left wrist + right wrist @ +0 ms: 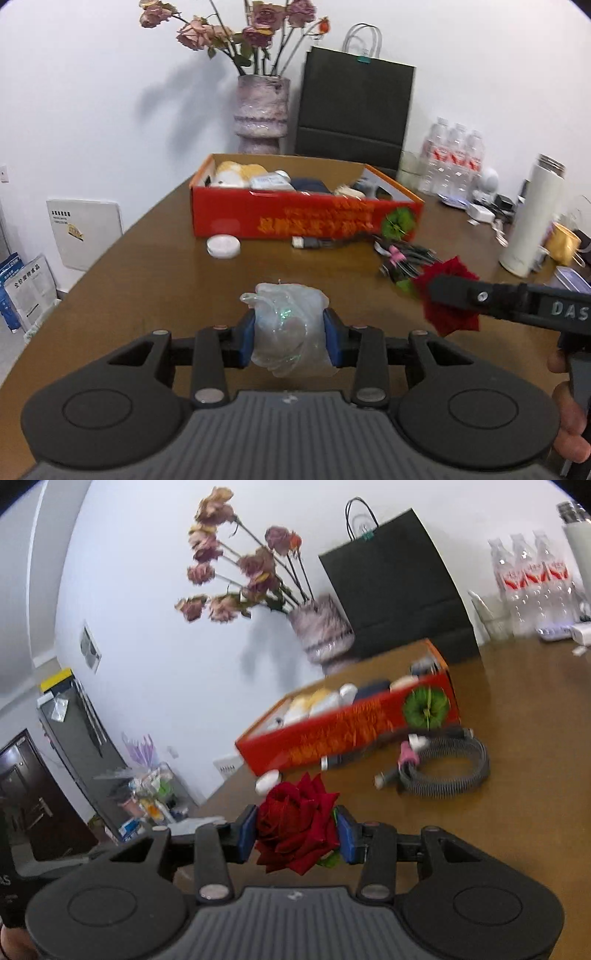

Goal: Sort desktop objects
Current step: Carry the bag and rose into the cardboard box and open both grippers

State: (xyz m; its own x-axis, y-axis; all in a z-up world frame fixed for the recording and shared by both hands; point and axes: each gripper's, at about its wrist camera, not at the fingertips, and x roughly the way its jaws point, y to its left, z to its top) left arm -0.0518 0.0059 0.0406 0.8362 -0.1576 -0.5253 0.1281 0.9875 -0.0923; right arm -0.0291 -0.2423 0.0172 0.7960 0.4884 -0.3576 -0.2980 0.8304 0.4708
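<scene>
My left gripper is shut on a crumpled clear plastic bag, held above the brown table. My right gripper is shut on a red artificial rose; the rose and the right gripper also show at the right of the left wrist view. Ahead on the table stands an open red cardboard box with several items inside. In front of it lie a white round disc, a cable plug and a coiled grey cable.
Behind the box stand a vase of dried roses, a black paper bag and water bottles. A white flask, a yellow cup and small gadgets crowd the table's right side. A hand grips the right tool.
</scene>
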